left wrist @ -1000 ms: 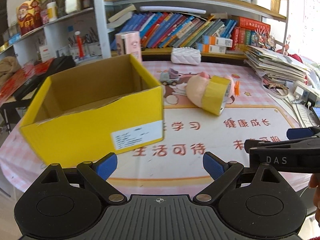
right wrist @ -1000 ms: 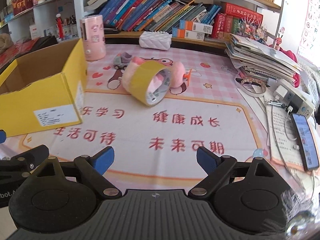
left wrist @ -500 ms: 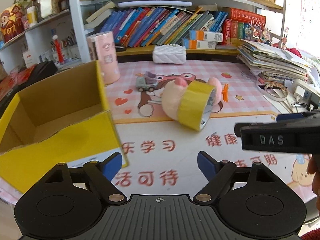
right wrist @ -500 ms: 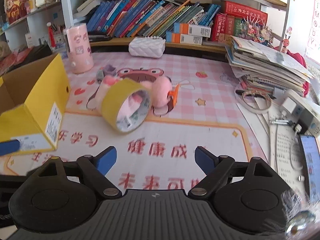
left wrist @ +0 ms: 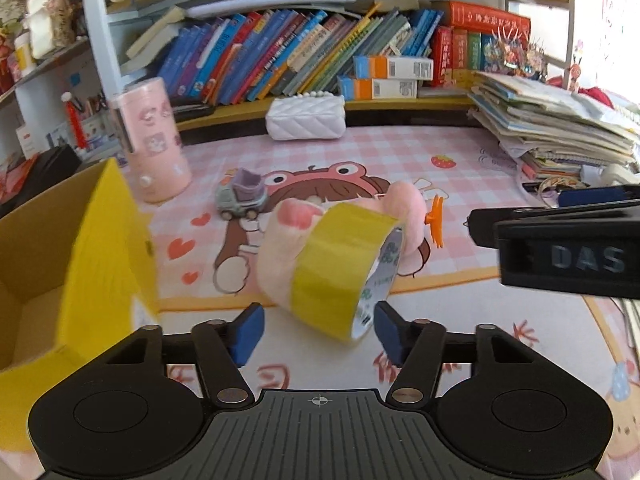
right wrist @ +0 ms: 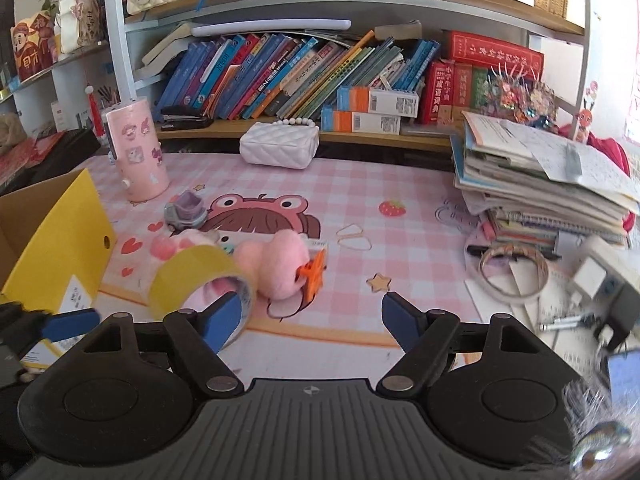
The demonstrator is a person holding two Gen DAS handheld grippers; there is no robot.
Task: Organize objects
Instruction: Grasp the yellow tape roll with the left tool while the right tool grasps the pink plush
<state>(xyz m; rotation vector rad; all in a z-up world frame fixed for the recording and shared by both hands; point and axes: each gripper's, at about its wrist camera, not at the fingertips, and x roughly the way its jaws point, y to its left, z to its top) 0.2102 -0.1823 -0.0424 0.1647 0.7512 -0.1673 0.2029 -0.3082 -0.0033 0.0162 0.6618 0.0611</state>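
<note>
A yellow tape roll (left wrist: 340,268) leans on a pink plush toy (left wrist: 280,240) in the middle of the pink mat. My left gripper (left wrist: 319,330) is at the roll's near edge, with its lower rim between the blue fingertips (left wrist: 249,332). The jaws are closing and neither pad presses on it. My right gripper (right wrist: 314,316) comes in from the right, also closing, with the plush toy (right wrist: 280,264) and an orange clip (right wrist: 314,276) just beyond it and nothing gripped. Its left fingertip (right wrist: 226,314) overlaps the tape roll (right wrist: 192,276). An open yellow cardboard box (left wrist: 104,240) stands at the left.
A small grey and purple toy car (left wrist: 240,196) sits behind the plush. A pink cylinder (left wrist: 154,140) and a white quilted purse (left wrist: 306,120) stand near the bookshelf. At the right lie a stack of books (right wrist: 540,184), a thin tape ring (right wrist: 512,276) and chargers.
Both grippers have moved forward and right toward the tape roll, so the yellow box has slid to the left edge of view. The jaws of both have narrowed.
</note>
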